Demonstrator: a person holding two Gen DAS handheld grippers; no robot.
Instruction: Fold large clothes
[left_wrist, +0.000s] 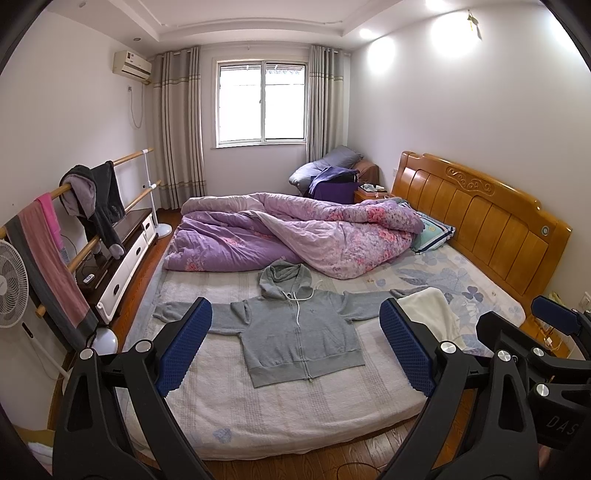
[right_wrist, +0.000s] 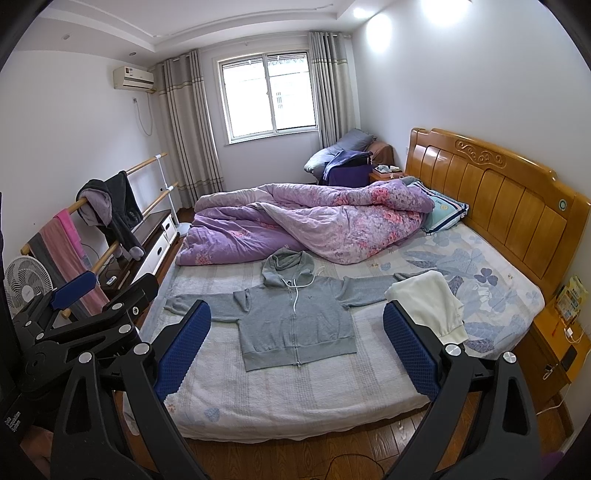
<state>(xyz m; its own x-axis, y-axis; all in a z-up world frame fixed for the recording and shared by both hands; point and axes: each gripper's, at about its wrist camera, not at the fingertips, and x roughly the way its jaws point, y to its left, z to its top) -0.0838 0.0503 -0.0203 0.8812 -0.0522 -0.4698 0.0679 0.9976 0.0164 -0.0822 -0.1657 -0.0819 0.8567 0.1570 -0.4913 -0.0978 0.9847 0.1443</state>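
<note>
**Desk:** Left gripper (left_wrist: 295, 339) and right gripper (right_wrist: 297, 341) — what are they doing?

**Photographer:** Both are hanging wide apart over the foot of the bed (right_wrist: 288, 398), gripping nothing and touching nothing. In the left wrist view the right gripper is showing at the right edge, also spread.

**Desk:** And the garment?

**Photographer:** A grey zip-up hoodie (left_wrist: 299, 332) is lying flat and face up on the pale cover, zipped closed, sleeves stretched out to either side, hood (left_wrist: 282, 278) bunching toward the purple floral quilt (left_wrist: 295, 229). Its right-hand sleeve is running up to a cream folded cloth (right_wrist: 428, 306); whether they are touching, I cannot tell.

**Desk:** How is it looking to handle?

**Photographer:** Soft, limp fleece, probably light but bulky; likely sagging and dragging if lifted by one point. The ribbed cuffs and hem corners are looking like the firmest places to pinch, one per gripper. The white drawstrings (right_wrist: 295, 291) are lying loose and could be snagging.
</note>
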